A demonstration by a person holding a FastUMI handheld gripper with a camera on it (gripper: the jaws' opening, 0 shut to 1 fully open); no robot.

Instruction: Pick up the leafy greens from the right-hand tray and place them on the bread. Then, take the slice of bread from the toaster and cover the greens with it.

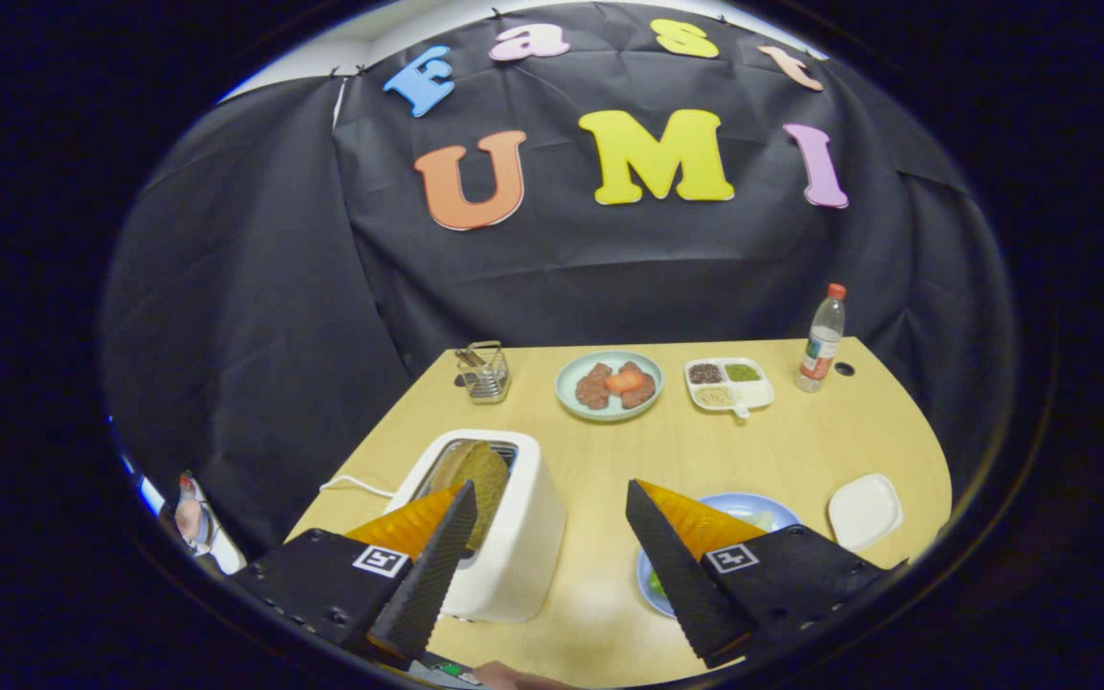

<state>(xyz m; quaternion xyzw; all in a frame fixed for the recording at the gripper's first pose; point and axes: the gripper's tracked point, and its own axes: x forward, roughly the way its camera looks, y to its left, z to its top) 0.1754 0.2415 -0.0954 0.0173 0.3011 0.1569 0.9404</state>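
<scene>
Gripper (552, 498) raised, fingers (437, 565) spread wide apart with nothing between them. Finger tips point toward 12 o'clock, pads facing each other. Part of a hand (514, 677) visible at 6 o'clock, behind the fingers.

Gripper (547, 551): two-finger tool, wide gap between fingers. Fingers (427, 575): black wedge-shaped pads, fine ribbed grip texture on inner faces, tapering to points. Translucent orange backing behind each pad. Black angular mounting blocks at base, each bearing small square black-and-white fiducial marker on white patch. Row of small screws along left block edge.
</scene>
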